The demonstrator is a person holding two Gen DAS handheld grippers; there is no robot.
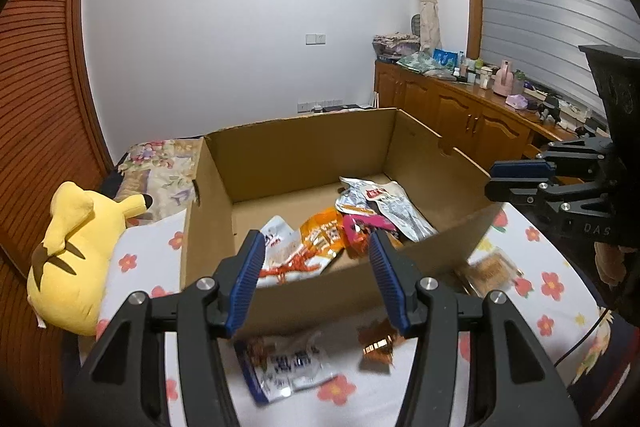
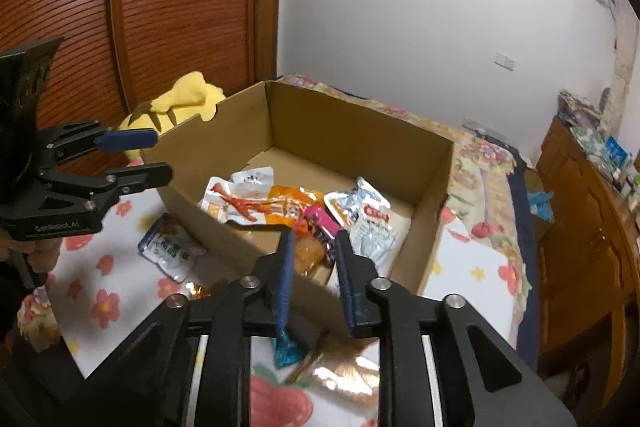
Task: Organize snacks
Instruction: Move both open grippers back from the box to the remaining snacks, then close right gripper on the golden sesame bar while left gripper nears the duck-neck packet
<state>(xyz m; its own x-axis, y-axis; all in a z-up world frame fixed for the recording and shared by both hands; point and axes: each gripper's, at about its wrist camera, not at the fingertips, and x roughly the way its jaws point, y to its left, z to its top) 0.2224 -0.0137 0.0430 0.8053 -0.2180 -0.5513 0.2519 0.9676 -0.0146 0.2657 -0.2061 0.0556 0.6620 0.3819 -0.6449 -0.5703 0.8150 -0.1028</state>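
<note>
The left tool [image 1: 316, 259] has its blue fingers [image 1: 250, 267] spread apart, with nothing between them. It hangs just over the near wall of the cardboard box [image 1: 304, 139]. The right tool [image 2: 314, 255] is also let go, its fingers a little apart and holding nothing. It hangs over the near edge of the same box.

Inside the box lie snack packs: a white pack with red claws [image 2: 240, 201], an orange pack [image 1: 324, 233], a pink pack [image 2: 320, 221] and a silver pack [image 1: 384, 201].

On the flowered bed sheet [image 1: 132, 259] in front of the box lie a blue and white pack [image 1: 288, 367] and a small shiny gold snack [image 1: 376, 343]. A yellow plush toy [image 1: 76, 251] lies on the bed to the left of the box.
</note>
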